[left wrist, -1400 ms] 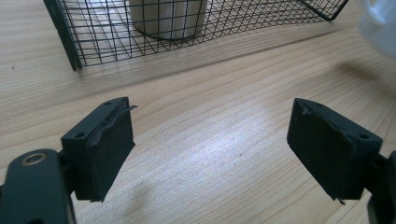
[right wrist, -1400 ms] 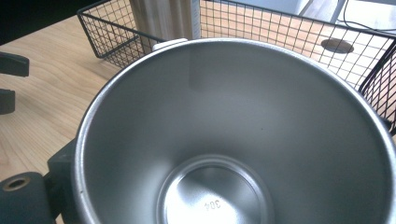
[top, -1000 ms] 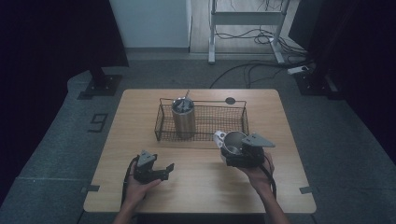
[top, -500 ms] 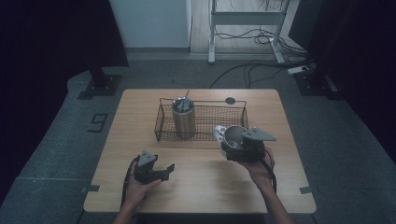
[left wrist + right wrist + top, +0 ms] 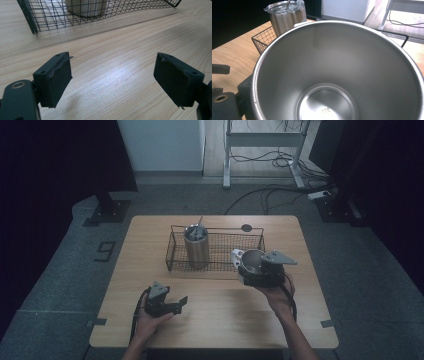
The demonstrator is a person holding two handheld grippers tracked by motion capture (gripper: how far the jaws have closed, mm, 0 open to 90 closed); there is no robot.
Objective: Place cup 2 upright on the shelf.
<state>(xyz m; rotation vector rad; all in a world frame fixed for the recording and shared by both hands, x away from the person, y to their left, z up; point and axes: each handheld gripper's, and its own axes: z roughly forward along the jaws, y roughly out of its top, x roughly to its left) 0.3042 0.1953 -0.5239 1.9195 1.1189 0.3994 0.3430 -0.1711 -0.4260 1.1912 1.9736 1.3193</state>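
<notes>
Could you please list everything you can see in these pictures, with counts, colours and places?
table: one, light wood, middle of the high view
wire basket: one, black, on the far half of the table
lidded steel tumbler: one, silver, upright in the left end of the basket
steel cup: one, silver, empty, held at the right end of the basket
round disc: one, dark, in the tabletop behind the basket
floor cables: several, dark, beyond the table
left claw: one, black, jaws apart over bare wood, holding nothing
right claw: one, black, gripping the steel cup
hands: two, at the near edge, one on each claw
</notes>
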